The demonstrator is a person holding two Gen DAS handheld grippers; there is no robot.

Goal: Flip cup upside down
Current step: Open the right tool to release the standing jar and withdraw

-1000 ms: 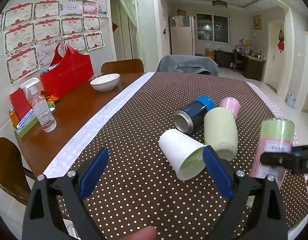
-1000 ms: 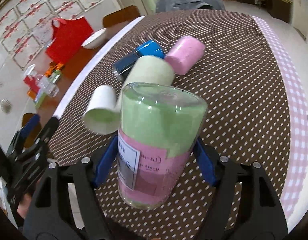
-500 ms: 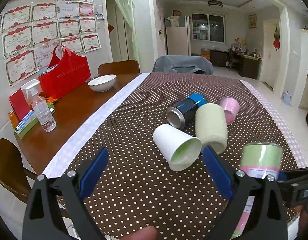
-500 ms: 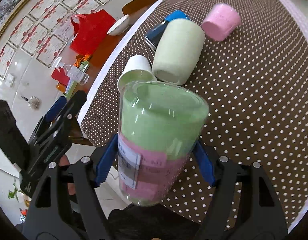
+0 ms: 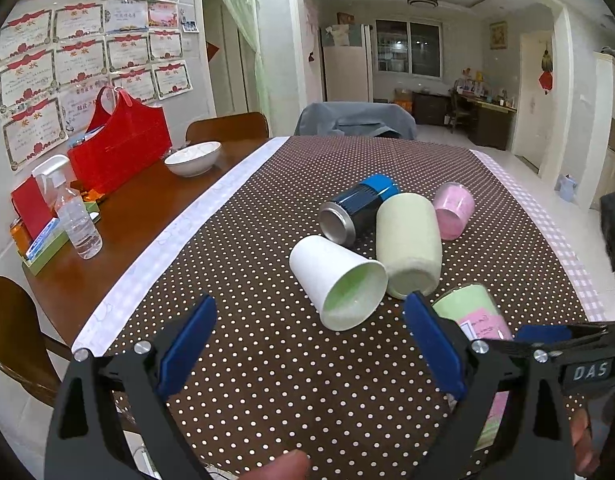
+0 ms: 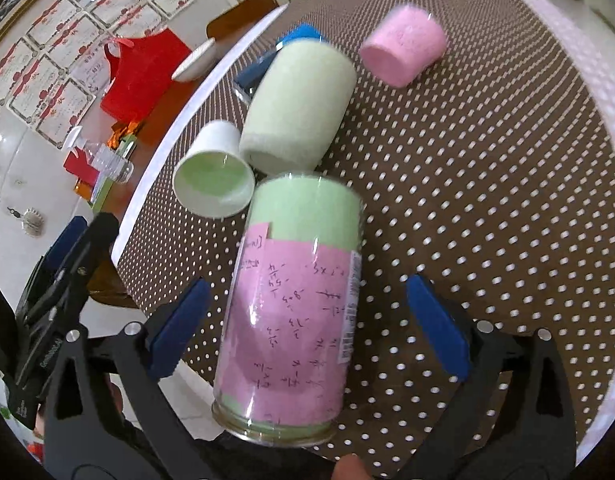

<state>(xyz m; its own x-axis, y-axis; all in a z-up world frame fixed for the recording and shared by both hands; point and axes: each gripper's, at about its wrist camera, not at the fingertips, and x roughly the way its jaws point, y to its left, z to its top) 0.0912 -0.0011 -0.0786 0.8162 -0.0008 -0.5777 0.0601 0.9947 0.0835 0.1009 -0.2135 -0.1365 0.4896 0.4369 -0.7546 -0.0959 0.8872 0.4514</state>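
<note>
My right gripper (image 6: pixel 303 332) jaws apart around inverted glass cup (image 6: pixel 291 316), seemingly released; left gripper (image 5: pixel 307 344) jaws apart, idle over worktop (image 5: pixel 267 360).

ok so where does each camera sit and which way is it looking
Left wrist: on the left gripper, facing along the table at the white paper cup; a fingertip shows at the bottom edge.
Right wrist: on the right gripper, looking steeply down at the clear cup between its open fingers.
Shared: both show the white paper cup, pale green cup and clear cup.
</note>
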